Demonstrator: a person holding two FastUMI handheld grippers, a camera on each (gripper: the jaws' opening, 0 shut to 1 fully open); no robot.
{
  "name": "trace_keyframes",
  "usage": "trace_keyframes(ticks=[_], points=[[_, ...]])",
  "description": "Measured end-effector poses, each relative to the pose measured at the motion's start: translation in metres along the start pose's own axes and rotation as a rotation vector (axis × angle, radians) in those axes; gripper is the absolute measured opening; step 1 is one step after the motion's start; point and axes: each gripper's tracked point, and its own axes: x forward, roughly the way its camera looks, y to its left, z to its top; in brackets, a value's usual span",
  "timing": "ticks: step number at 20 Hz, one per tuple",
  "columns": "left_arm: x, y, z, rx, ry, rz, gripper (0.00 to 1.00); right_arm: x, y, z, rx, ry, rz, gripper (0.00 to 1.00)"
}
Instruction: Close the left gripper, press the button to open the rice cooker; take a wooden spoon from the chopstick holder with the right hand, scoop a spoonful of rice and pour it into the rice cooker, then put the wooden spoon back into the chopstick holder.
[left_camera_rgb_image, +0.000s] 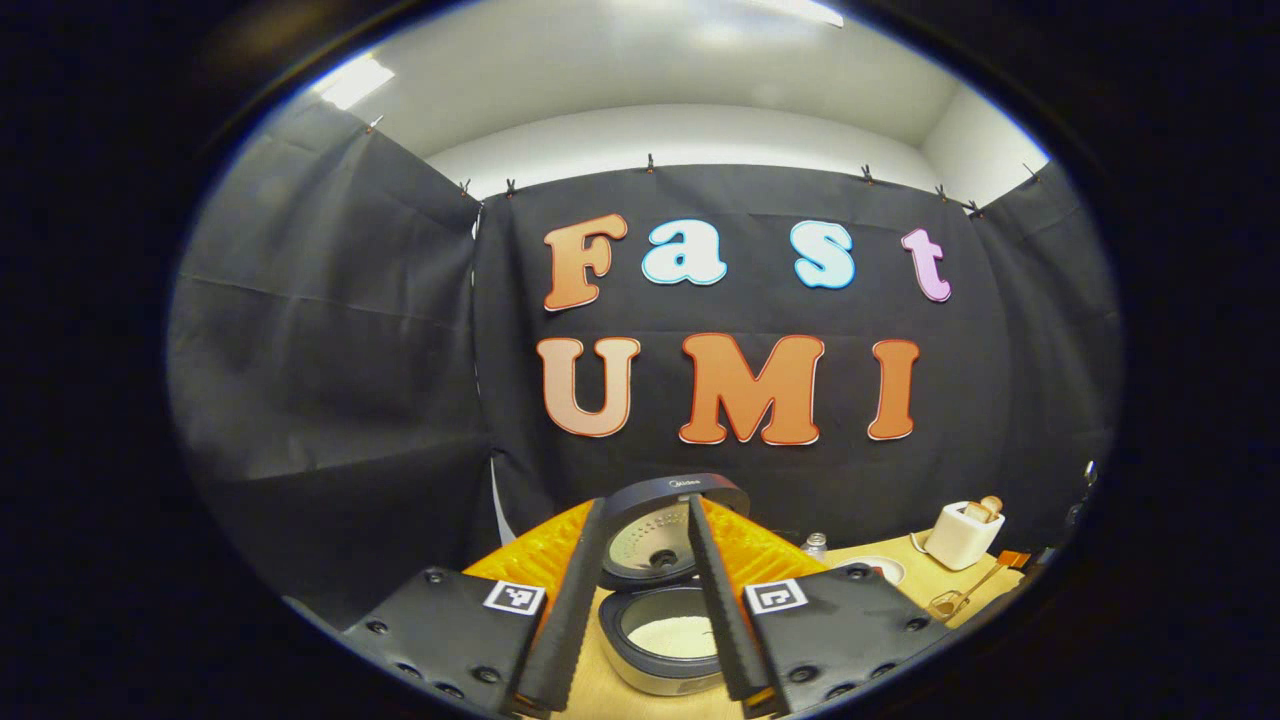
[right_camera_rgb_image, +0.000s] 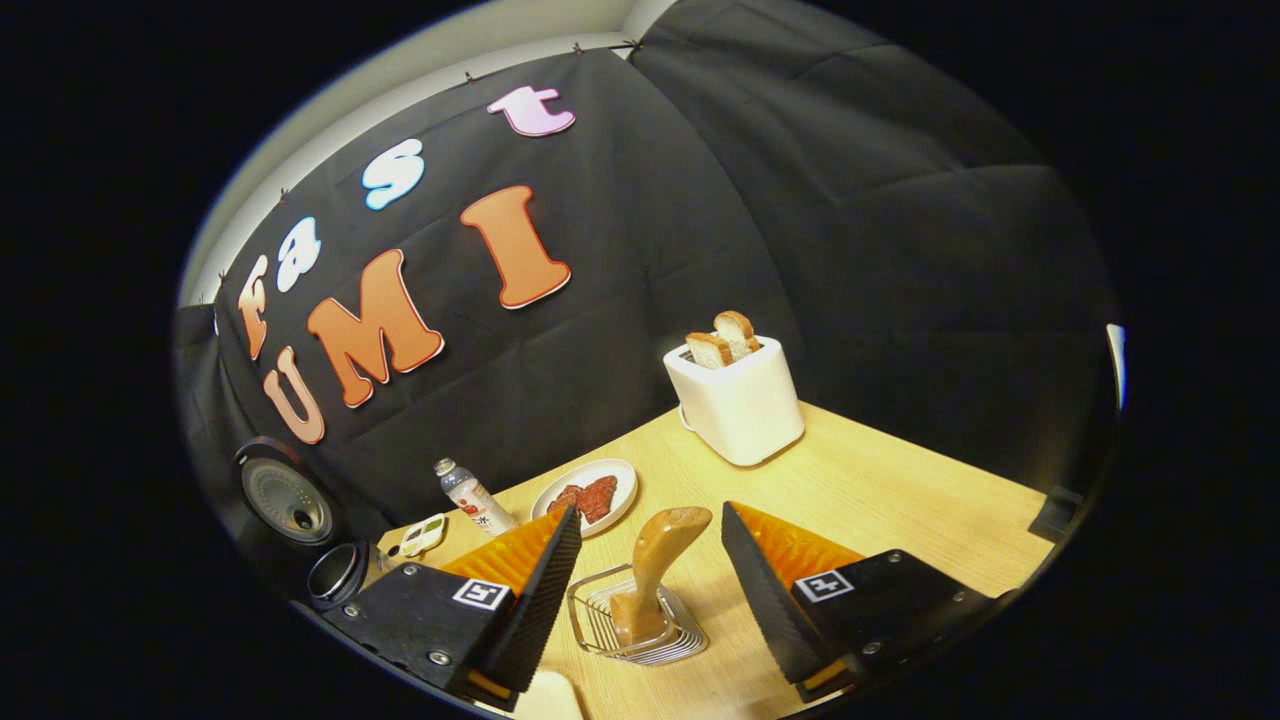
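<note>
Here, my right hand-held gripper hovers with jaws wide and empty, the wooden spoon standing between them in the wire chopstick holder on the counter, apparently back home. My left hand-held gripper, part open, frames the open rice cooker, rice inside.

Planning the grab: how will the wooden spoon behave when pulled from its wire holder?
The wooden spoon looks rigid and probably light. It leans in the wire holder, so it may snag. The holder seems light and could tip or slide.
</note>
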Motion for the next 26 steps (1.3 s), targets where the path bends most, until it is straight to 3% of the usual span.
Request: trace_keyframes(ticks=[1, 3, 9, 11, 14, 19, 26], points=[[0.002, 0.001, 0.001, -0.009, -0.004, -0.004, 0.62, 0.003, -0.002, -0.003, 0.007, 0.007, 0.000, 0.85], [0.003, 0.001, 0.007, -0.027, -0.022, -0.011, 0.56, 0.006, -0.003, -0.008, 0.017, 0.019, 0.005, 0.78], [0.002, 0.014, 0.003, 0.004, -0.026, 0.032, 0.78, 0.017, -0.001, -0.021, 0.089, 0.058, 0.026, 0.67], [0.001, 0.016, 0.000, 0.000, -0.016, 0.041, 0.85, 0.020, 0.001, -0.022, 0.119, 0.068, 0.038, 0.58], [0.001, 0.023, -0.005, -0.017, -0.003, 0.051, 0.96, 0.020, 0.001, -0.024, 0.158, 0.101, 0.046, 0.31], [0.001, 0.031, -0.005, -0.023, 0.000, 0.068, 0.96, 0.018, 0.017, -0.019, 0.140, 0.077, 0.056, 0.16], [-0.001, 0.025, -0.005, -0.037, 0.016, 0.031, 0.96, -0.012, 0.055, 0.039, 0.067, -0.021, 0.098, 0.16]])
